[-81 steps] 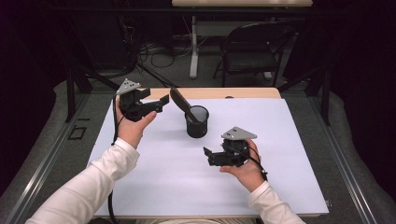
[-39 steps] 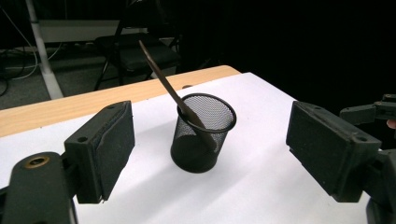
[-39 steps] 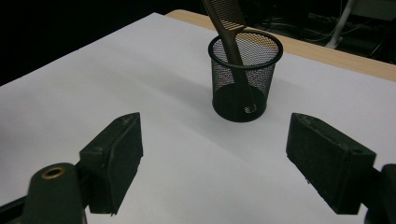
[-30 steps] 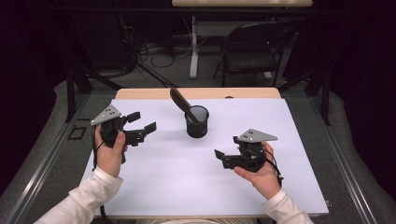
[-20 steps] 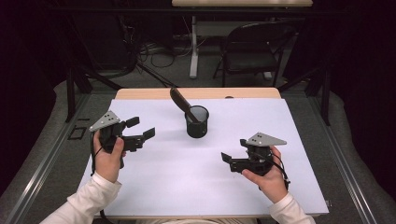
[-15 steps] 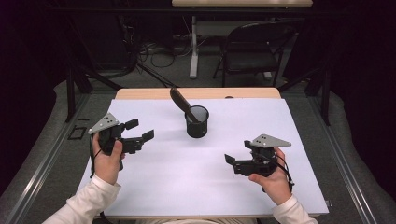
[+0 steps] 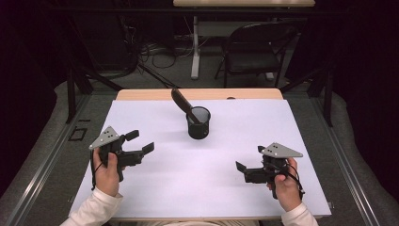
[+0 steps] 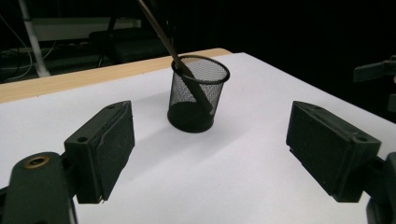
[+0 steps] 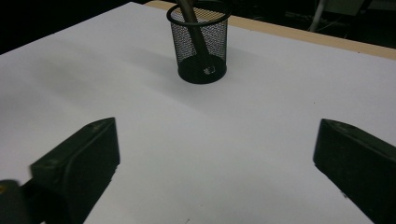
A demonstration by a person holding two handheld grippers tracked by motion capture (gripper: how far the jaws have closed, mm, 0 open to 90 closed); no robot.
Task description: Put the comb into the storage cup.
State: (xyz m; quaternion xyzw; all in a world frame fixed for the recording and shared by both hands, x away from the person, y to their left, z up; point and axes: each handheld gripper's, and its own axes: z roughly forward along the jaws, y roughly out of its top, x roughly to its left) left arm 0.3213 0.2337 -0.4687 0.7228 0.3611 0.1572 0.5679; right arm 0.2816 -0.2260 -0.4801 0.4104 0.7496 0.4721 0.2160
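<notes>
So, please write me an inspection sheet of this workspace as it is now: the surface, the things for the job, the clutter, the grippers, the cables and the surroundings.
Surface: white sheet covers the table; a wooden edge shows at the far side.
Job's things: black mesh cup stands upright near the far middle; a dark long-handled tool stands in it, leaning to the far left.
Clutter: nothing seen on the sheet.
Grippers: left gripper open, held above the left part of the sheet; right gripper open, at the right part. Both are apart from the cup.
Cables: a thin black cable hangs at the left hand; loose cables lie on the floor beyond the table.
Surroundings: dark folding chair and a table leg behind.
</notes>
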